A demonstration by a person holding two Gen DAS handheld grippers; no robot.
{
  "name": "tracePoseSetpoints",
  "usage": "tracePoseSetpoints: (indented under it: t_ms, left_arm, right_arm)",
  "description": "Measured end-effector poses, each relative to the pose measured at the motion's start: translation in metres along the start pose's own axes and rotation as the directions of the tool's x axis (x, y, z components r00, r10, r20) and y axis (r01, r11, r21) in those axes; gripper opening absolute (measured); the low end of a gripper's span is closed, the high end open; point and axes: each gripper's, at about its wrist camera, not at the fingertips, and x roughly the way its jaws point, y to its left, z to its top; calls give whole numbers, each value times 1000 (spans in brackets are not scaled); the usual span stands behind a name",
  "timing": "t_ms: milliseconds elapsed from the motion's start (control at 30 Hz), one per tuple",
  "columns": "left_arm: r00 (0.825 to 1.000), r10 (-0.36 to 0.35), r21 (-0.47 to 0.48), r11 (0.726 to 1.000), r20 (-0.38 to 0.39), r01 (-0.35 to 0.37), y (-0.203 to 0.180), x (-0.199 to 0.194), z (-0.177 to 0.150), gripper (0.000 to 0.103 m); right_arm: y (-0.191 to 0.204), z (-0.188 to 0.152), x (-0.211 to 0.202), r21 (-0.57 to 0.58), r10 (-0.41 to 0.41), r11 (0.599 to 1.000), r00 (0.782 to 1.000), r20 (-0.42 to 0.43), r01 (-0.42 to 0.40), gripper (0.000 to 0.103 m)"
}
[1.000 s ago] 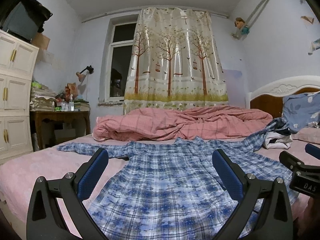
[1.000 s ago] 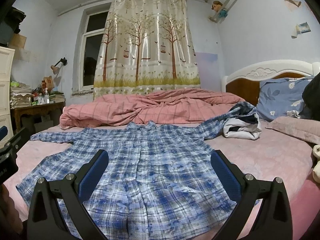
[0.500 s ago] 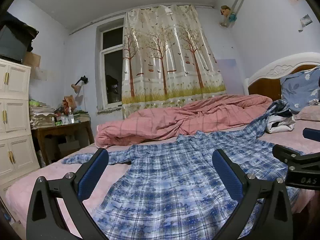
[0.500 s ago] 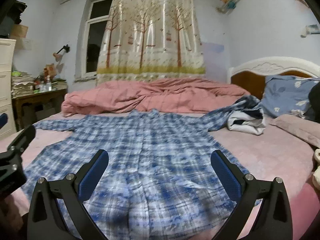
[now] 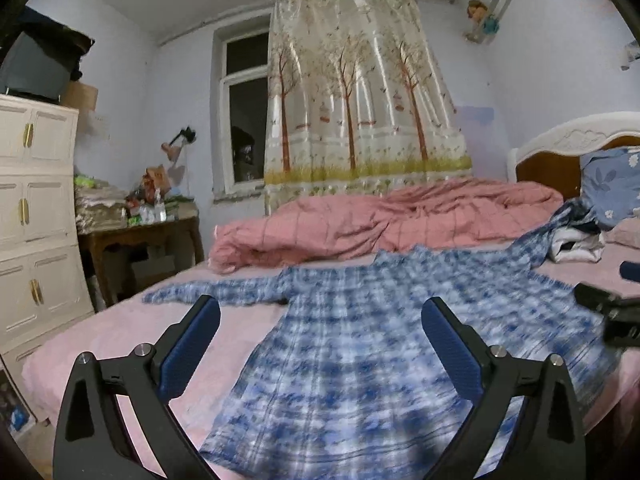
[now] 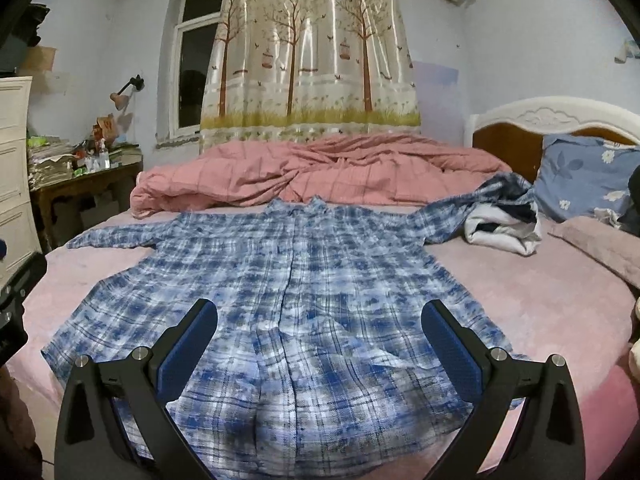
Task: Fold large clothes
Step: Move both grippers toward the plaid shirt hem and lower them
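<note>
No readable brand or lettering anywhere; just a blue-and-white plaid shirt (image 6: 296,300) spread flat, front up and sleeves out, on the pink bed (image 6: 560,304), collar toward a rumpled pink checked quilt (image 6: 320,172). Behind that, a shiny tree-print curtain (image 6: 308,48) over a dark window (image 5: 244,120), cream cabinet (image 5: 36,216) and cluttered wooden surface (image 5: 140,232) on the left, blue floral pillow (image 6: 580,176) by the white headboard (image 6: 560,116). Left gripper (image 5: 320,340) and right gripper (image 6: 319,340) both hovering over the hem end, blue-padded jaws spread wide, gripping nothing.
</note>
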Motion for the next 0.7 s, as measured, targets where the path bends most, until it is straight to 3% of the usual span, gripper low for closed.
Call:
tracePoseSetpoints:
  t_ms: [200, 367, 500, 600, 700]
  left_arm:
    - [997, 31, 37, 999, -76, -28, 21, 19, -35, 96]
    - [986, 108, 71, 992, -128, -100, 45, 34, -67, 96]
    - [979, 92, -8, 995, -182, -95, 71, 49, -81, 95]
    - [973, 155, 14, 988, -170, -155, 78, 52, -89, 95]
    - [968, 179, 3, 984, -174, -181, 85, 51, -97, 95]
  right_arm:
    - [-30, -12, 17, -9, -7, 1000, 1000, -28, 6, 102]
    - [-101, -27, 34, 46, -126, 991, 990, -68, 129, 94]
    - [-157, -36, 38, 115, -203, 971, 976, -82, 212, 92]
    - [-185, -46, 37, 156, -211, 962, 974, -87, 222, 92]
    - [-202, -59, 42, 197, -156, 964, 981, -114, 176, 86]
